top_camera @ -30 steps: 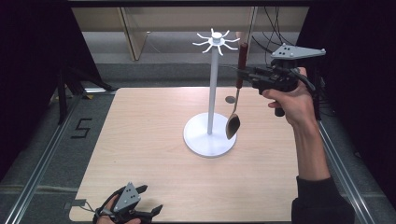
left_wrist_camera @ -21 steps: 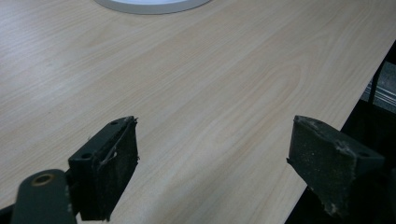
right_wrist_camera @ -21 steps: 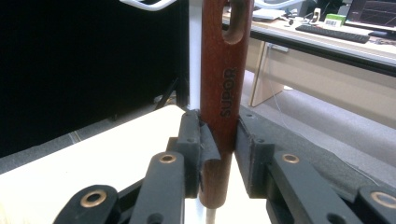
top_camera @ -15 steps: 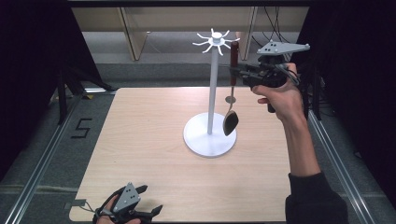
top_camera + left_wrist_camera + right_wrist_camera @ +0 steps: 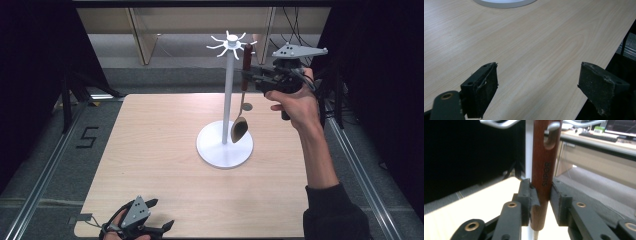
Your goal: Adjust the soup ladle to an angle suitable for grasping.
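Note:
A spoon (image 5: 239,131) with a red-brown wooden handle (image 5: 545,165) hangs upright beside the pole of a white hook rack (image 5: 229,90). The hole at the handle's top sits over a white hook tip (image 5: 554,125). My right gripper (image 5: 247,75) is level at the rack's top, with the handle between its jaws (image 5: 542,191). Those jaws have just been opening and the pads no longer press on the handle. My left gripper (image 5: 161,215) rests at the table's near left edge, open with nothing in it (image 5: 539,75).
The rack's round white base (image 5: 215,150) stands mid-table on the light wooden top (image 5: 150,150), and its rim shows in the left gripper view (image 5: 504,2). A small dark disc (image 5: 247,106) lies behind the base. Metal rails and dark curtains flank the table.
My right gripper has carried the spoon slightly left toward the rack's top, so the handle now hangs on a hook. The left gripper has not moved.

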Available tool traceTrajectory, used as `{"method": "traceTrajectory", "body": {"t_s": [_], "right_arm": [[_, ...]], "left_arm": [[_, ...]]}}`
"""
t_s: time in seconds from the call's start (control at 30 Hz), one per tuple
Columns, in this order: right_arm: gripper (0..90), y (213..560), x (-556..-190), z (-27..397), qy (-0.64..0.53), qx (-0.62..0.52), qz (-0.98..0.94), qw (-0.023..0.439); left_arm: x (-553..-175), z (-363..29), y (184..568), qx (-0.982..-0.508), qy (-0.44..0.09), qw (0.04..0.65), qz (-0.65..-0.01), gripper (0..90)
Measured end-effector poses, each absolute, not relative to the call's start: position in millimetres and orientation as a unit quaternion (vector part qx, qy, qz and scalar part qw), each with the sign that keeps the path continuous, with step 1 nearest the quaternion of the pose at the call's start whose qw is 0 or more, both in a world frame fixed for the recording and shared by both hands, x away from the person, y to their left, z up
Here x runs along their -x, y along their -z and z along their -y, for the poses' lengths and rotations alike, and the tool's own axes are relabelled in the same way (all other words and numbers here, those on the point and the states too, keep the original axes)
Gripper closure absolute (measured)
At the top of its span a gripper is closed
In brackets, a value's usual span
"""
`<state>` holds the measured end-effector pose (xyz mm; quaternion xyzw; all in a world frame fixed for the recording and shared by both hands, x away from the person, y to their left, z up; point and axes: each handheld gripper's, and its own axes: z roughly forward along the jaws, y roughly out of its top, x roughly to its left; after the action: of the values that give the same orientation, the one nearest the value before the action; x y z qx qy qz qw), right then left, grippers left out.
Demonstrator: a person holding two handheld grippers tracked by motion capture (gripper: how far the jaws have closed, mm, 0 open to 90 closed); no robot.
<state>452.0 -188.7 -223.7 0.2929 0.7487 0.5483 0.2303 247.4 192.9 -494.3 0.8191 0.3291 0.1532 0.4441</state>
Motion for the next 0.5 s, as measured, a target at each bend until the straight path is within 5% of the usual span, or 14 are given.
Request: {"method": "traceTrajectory", "body": {"t_s": [0.07, 0.5], "right_arm": [[58.3, 227.3, -447.4, 191.7, -0.549, -0.295, -0.747, 0.231], [45.9, 281.4, -407.9, 229.7, -0.571, -0.303, -0.735, 0.205]], "left_arm": [[-248.2, -194.1, 494.3, -0.825, -0.158, 0.435, -0.325, 15.1], [-248.3, -193.0, 494.7, -0.821, -0.155, 0.44, -0.33, 15.1]]}}
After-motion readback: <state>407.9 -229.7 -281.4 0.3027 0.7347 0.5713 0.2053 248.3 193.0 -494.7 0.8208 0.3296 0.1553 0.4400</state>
